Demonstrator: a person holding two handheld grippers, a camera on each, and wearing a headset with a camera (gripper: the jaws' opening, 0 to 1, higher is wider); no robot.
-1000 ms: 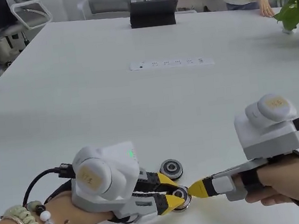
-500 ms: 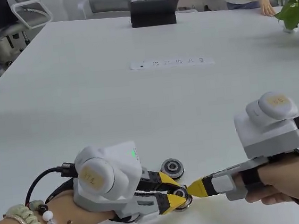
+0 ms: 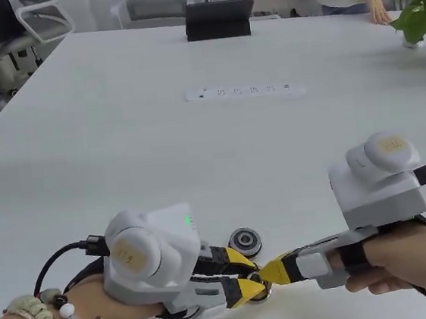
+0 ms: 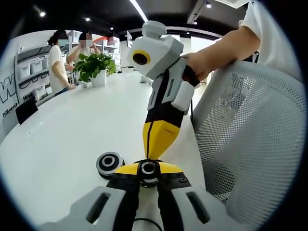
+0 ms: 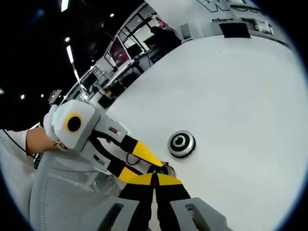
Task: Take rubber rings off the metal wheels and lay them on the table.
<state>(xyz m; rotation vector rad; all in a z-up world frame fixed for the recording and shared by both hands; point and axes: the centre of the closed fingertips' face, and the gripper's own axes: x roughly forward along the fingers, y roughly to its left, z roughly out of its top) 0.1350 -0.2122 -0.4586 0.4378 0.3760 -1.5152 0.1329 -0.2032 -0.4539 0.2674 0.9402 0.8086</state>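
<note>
A small metal wheel (image 3: 257, 286) with a black rubber ring sits low over the white table, with my left gripper (image 3: 251, 275) shut on it; the left gripper view shows that wheel (image 4: 147, 172) between my yellow jaws. My right gripper (image 3: 273, 274) comes in from the right, shut, its yellow tip touching the held wheel's rim. I cannot make out whether it pinches the ring. In the right gripper view my shut tip (image 5: 154, 177) meets the held wheel (image 5: 167, 169). A second wheel (image 3: 245, 241) with its ring on lies flat just behind.
The table (image 3: 197, 153) stretches wide and bare beyond the wheels. A white power strip (image 3: 244, 91) lies mid-table and a black case (image 3: 218, 18) at the far edge. A plant (image 3: 419, 4) stands at the far right near a person. A mesh chair (image 4: 245, 139) is beside me.
My right gripper's tip has edged a little left, tighter against the wheel in the left gripper. The loose wheel has not moved.
</note>
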